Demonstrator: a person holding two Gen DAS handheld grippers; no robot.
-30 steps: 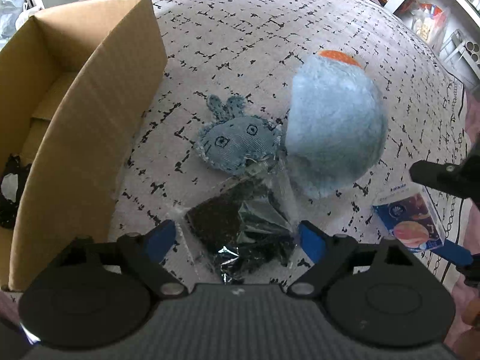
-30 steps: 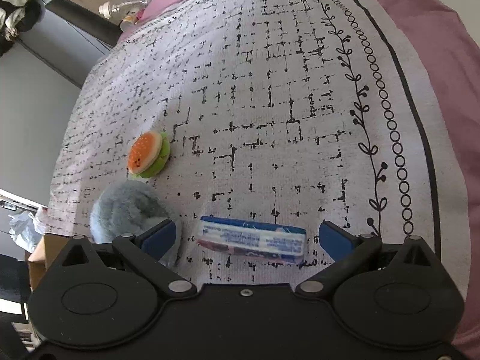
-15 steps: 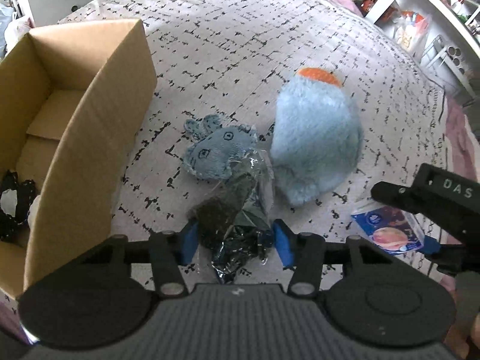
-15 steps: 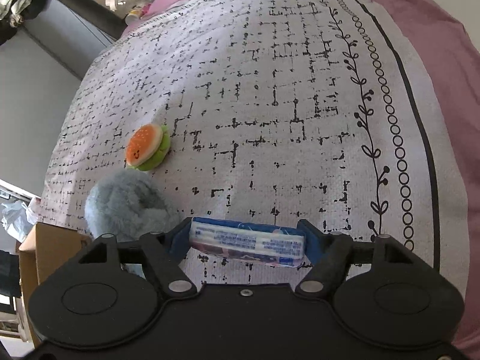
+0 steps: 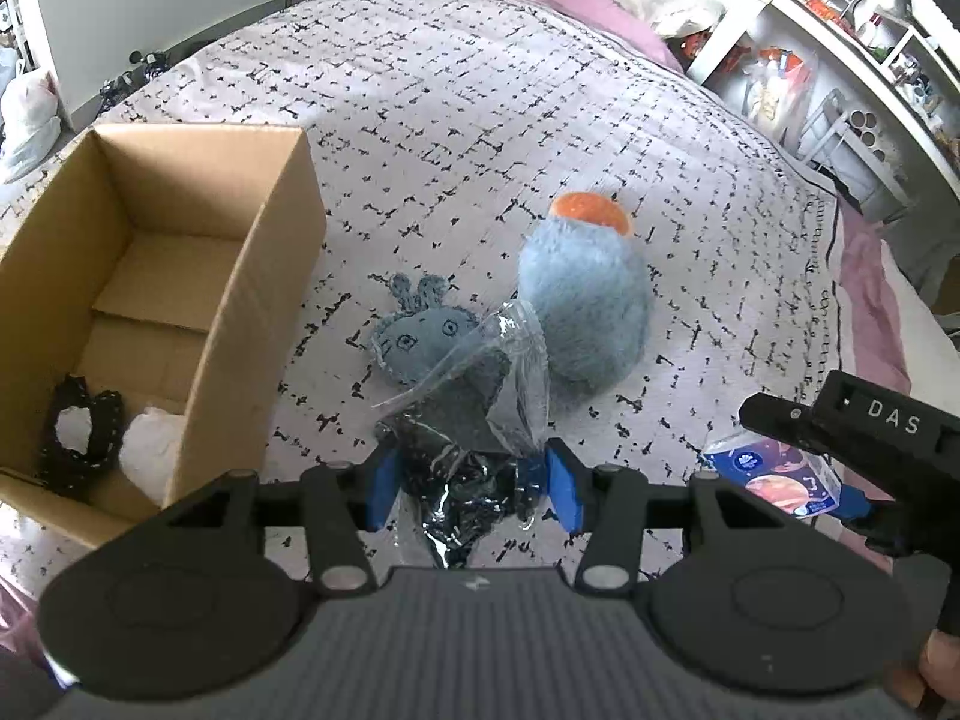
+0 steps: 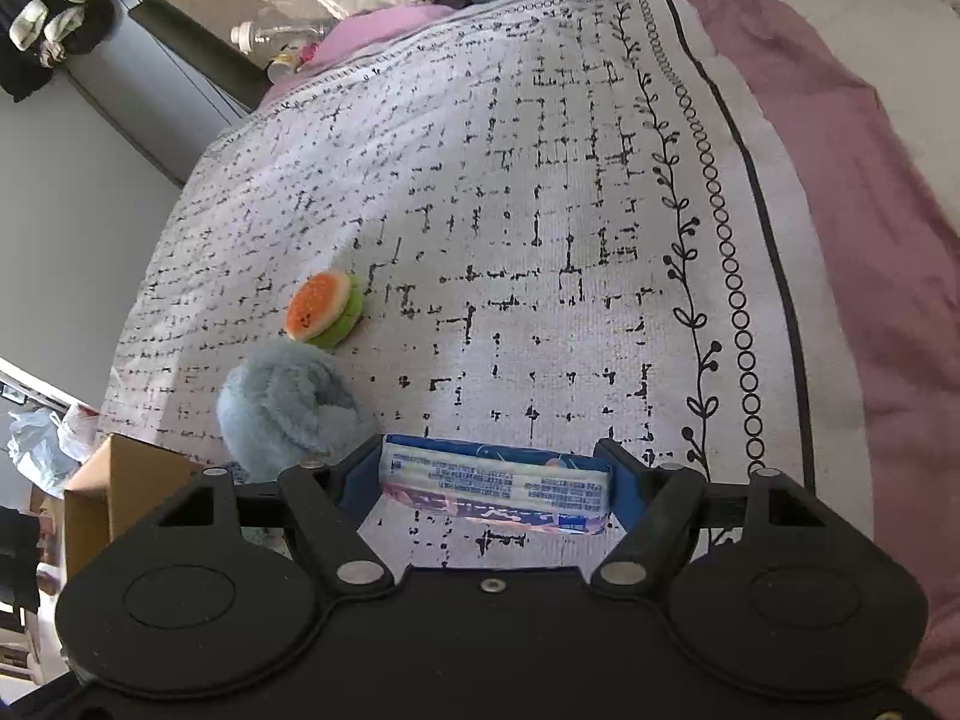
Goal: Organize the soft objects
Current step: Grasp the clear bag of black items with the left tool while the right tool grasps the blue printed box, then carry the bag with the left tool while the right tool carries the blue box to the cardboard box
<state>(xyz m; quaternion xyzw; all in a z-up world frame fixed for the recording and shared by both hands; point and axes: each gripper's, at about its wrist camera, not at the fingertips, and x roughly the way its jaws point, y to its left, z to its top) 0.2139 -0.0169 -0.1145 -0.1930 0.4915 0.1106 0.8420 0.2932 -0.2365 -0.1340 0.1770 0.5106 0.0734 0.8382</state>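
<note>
My left gripper [image 5: 473, 491] is shut on a clear plastic bag of dark items [image 5: 474, 420] and holds it above the bedspread. Behind the bag lie a small blue knitted toy [image 5: 414, 333] and a big fluffy blue plush [image 5: 582, 309], with an orange burger toy [image 5: 591, 211] behind that. My right gripper [image 6: 492, 483] is shut on a blue tissue pack [image 6: 495, 483], lifted off the bed; the pack also shows in the left wrist view [image 5: 774, 474]. The fluffy plush [image 6: 288, 408] and burger toy [image 6: 324, 306] lie to the right gripper's left.
An open cardboard box [image 5: 252, 294] stands at the left with a black lace item [image 5: 78, 438] and a white soft item [image 5: 150, 450] inside. White shelves [image 5: 840, 60] stand beyond the bed at the right. The bedspread's bordered edge [image 6: 744, 276] runs along the right.
Both grippers closed, the left on the plastic bag and the right on the tissue pack, then rose; the bag and the pack lifted off the bedspread.
</note>
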